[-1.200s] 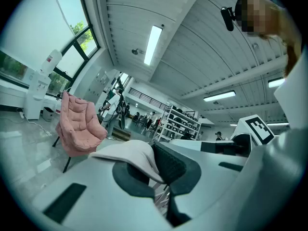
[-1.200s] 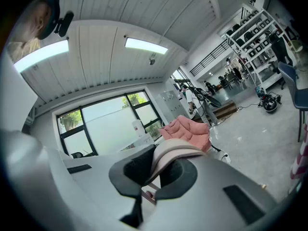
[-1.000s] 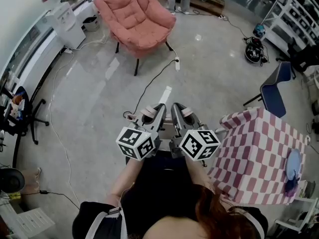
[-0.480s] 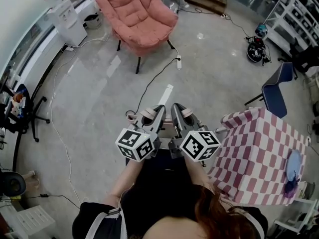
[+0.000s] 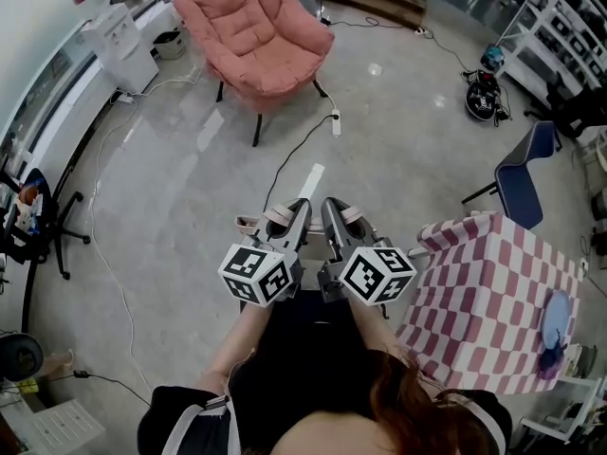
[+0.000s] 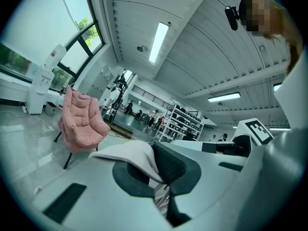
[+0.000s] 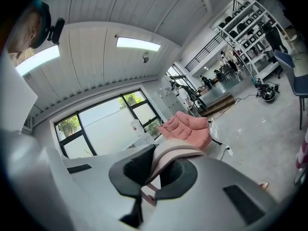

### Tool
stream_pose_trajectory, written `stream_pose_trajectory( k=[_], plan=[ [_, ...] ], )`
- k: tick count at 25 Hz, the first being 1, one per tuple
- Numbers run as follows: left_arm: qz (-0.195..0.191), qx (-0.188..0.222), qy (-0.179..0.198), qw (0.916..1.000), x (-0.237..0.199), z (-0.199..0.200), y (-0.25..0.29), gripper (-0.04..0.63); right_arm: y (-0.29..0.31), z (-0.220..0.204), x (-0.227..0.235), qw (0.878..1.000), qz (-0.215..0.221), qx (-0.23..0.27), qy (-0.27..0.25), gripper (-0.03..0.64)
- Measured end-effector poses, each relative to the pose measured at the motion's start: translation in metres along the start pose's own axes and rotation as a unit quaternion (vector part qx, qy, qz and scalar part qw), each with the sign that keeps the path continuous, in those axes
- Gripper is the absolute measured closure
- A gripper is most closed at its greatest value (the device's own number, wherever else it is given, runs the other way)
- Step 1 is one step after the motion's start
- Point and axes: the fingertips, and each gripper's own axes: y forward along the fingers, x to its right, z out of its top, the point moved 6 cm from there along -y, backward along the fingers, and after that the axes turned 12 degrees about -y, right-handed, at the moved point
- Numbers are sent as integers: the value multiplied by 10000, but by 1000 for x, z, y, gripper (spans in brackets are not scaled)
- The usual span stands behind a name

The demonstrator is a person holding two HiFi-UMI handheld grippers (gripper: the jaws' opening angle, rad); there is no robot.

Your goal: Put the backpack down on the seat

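A pink cushioned armchair (image 5: 251, 36) stands on the grey floor far ahead; it also shows in the left gripper view (image 6: 79, 126) and the right gripper view (image 7: 190, 129). My left gripper (image 5: 300, 210) and right gripper (image 5: 330, 209) are held close side by side in front of the person's body. Each is shut on a pale pink backpack strap: one strap (image 6: 132, 158) lies in the left gripper (image 6: 156, 166), the other strap (image 7: 175, 150) in the right gripper (image 7: 153, 167). The straps loop over the jaws (image 5: 279, 215). The backpack's body is hidden.
A table with a pink-and-white checked cloth (image 5: 493, 301) stands close at the right, a blue chair (image 5: 526, 173) behind it. A power strip with its cable (image 5: 335, 121) lies on the floor before the armchair. A white water dispenser (image 5: 119, 45) and an office chair (image 5: 38, 216) stand at the left.
The view has shifted slightly. Someone's legs behind the armchair have left the picture. Both grippers keep their hold on the straps in the same place.
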Motion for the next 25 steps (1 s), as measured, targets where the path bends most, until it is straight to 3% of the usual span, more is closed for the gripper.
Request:
stream_pose_trajectory(
  k=[11, 16, 25],
  plan=[
    [322, -41, -127, 9994, -47, 32, 56, 578, 76, 20, 34, 9998, 42, -183, -76, 583],
    [336, -88, -164, 9993, -67, 59, 85, 578, 113, 35, 47, 9998, 42, -203, 52, 583],
    [286, -27, -111, 9995, -107, 113, 135, 578, 185, 68, 64, 9998, 34, -106, -152, 584]
  ],
)
